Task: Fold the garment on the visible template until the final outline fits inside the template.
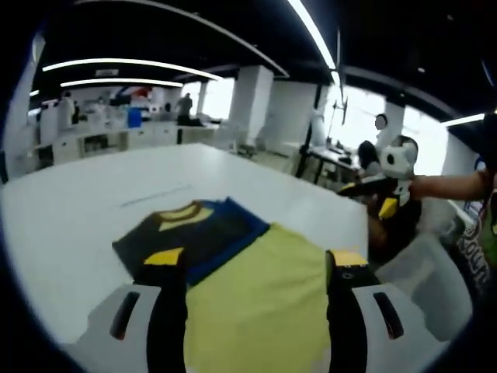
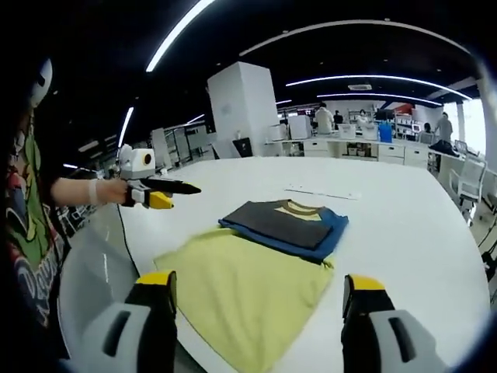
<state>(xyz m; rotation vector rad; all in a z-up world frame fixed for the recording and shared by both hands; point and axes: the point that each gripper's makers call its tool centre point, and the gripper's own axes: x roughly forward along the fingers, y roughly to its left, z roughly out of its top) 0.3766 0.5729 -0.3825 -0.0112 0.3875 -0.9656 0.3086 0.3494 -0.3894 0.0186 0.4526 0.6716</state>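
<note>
Strip lights run over an open-plan office where a broad white table [image 2: 404, 225] carries the work. On it lies a folded dark grey and blue T-shirt with a yellow collar [image 2: 283, 223], squared into a compact rectangle, its near edge overlapping the far end of a flat yellow-green sheet, apparently the template [image 2: 245, 291]. The sheet reaches toward the table's near edge, and in the right gripper view one corner seems to run past it.

Seen from its own camera, the right gripper [image 2: 258, 299] hangs over the sheet with its yellow-tipped jaws spread wide and holding nothing. The left gripper [image 1: 256, 272] likewise shows jaws wide apart and empty above the same sheet; in the right gripper view it is held off the table's side by a person's hand, well apart from the garment.

Judged from here, the shirt sits mostly beyond the sheet rather than inside it. Dragging it across could undo the fold, or pull the light sheet off the table edge. Desks, chairs and people fill the background.
</note>
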